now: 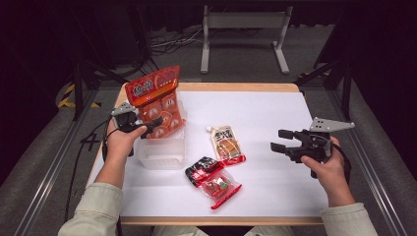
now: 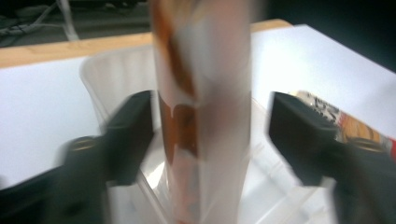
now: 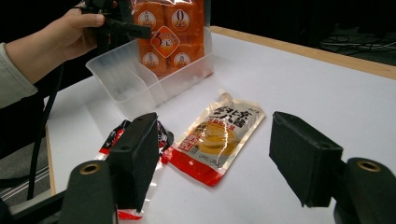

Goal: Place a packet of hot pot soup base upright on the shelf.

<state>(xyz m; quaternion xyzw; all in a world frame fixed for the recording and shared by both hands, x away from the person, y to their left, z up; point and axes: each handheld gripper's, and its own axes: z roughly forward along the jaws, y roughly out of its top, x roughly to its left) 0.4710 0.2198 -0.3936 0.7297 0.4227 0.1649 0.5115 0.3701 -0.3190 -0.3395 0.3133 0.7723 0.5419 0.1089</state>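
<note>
Standing upright in the clear bin (image 1: 162, 152), the orange snack bag (image 2: 205, 107) sits between the left gripper's (image 2: 210, 135) spread jaws, untouched.

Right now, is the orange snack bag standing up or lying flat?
Standing upright: orange snack bag rises from the clear bin, its top above the rim.

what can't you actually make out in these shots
- Orange bag: left gripper view, motion blur smears its print, and the top edge cuts it off.
- Bag's lower end: high view, behind the cloudy wall of the clear bin, so whether it rests on the floor is unclear.
- Red packet: right gripper view, mostly behind a right gripper finger.
- Pouch: high view, label too small to read.
</note>
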